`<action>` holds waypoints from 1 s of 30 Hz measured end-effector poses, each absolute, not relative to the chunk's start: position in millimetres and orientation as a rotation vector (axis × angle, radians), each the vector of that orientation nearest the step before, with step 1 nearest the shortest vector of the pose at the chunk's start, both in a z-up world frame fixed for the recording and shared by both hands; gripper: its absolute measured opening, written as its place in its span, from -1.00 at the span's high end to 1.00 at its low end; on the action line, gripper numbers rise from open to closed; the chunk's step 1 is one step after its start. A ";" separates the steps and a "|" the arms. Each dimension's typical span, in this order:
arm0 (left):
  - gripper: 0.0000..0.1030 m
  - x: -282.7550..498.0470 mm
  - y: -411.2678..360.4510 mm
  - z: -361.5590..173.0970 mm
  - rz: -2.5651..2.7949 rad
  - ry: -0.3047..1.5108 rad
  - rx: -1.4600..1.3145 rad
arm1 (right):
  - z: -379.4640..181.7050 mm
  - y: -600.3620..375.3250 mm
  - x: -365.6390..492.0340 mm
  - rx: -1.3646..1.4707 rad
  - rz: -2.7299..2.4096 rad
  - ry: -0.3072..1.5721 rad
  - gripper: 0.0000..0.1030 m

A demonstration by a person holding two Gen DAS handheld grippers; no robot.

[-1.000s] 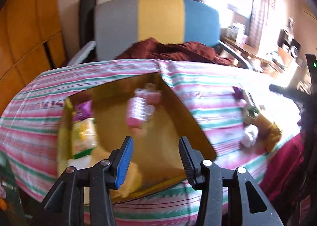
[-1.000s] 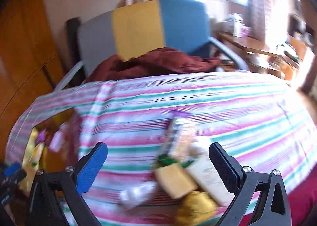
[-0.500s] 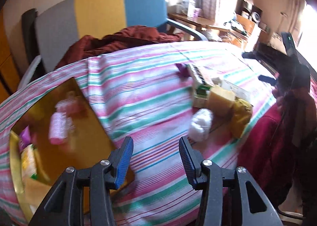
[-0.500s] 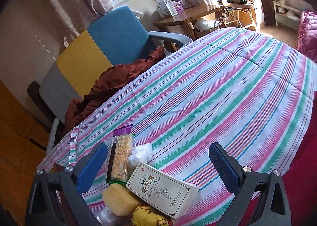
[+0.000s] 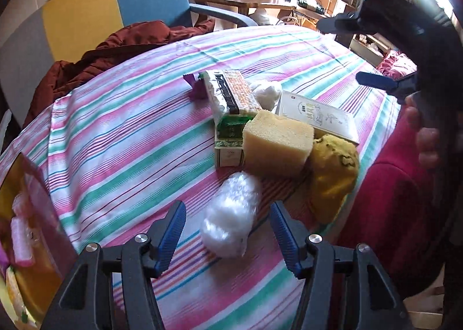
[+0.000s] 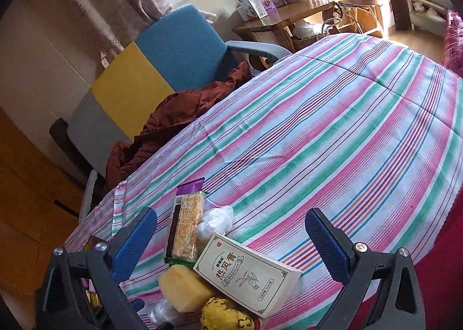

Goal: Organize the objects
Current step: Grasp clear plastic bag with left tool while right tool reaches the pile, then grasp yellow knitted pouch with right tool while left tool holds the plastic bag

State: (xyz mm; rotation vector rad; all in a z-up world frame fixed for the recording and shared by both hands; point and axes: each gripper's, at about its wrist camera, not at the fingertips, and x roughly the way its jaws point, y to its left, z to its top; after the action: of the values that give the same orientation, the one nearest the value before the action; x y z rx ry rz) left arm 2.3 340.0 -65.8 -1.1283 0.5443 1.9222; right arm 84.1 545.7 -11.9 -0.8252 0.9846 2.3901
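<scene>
White plastic-wrapped bundle (image 5: 231, 214) lies on the striped cloth (image 5: 130, 127) just ahead of the left gripper (image 5: 228, 233), between its parted blue pads, untouched.

The right gripper (image 6: 231, 246) gapes wide and empty over the pile: cracker packet (image 6: 185, 231), cream box (image 6: 246, 272), yellow sponge (image 6: 181, 286), and a yellow knitted lump (image 6: 225, 317) cut off at the bottom edge. The cardboard box (image 5: 26, 243) at far left is cropped, its pink contents blurred.

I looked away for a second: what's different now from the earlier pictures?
The left gripper swung right, away from the cardboard box, and now frames the white plastic bundle. The right gripper turned right too. Both stayed open and empty; the pile by the yellow sponge kept its arrangement.
</scene>
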 end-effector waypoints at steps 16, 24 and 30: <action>0.30 4.4 316.0 -93.9 1.955 0.518 -1.152 | -13.5 533.6 69.1 -0.934 2.420 0.867 -0.99; 0.30 8.6 297.7 -90.1 1.966 0.509 -1.164 | -18.5 511.5 53.2 -1.078 2.463 0.732 -0.93; 0.30 12.5 289.5 -91.1 1.956 0.507 -1.157 | -28.4 480.3 62.8 -1.297 2.380 0.634 -0.66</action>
State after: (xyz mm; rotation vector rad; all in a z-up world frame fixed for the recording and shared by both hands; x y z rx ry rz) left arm 12.5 289.5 -91.1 -1.1565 0.5066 1.9559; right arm 62.8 480.3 -28.4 -1.2968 0.6342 2.3803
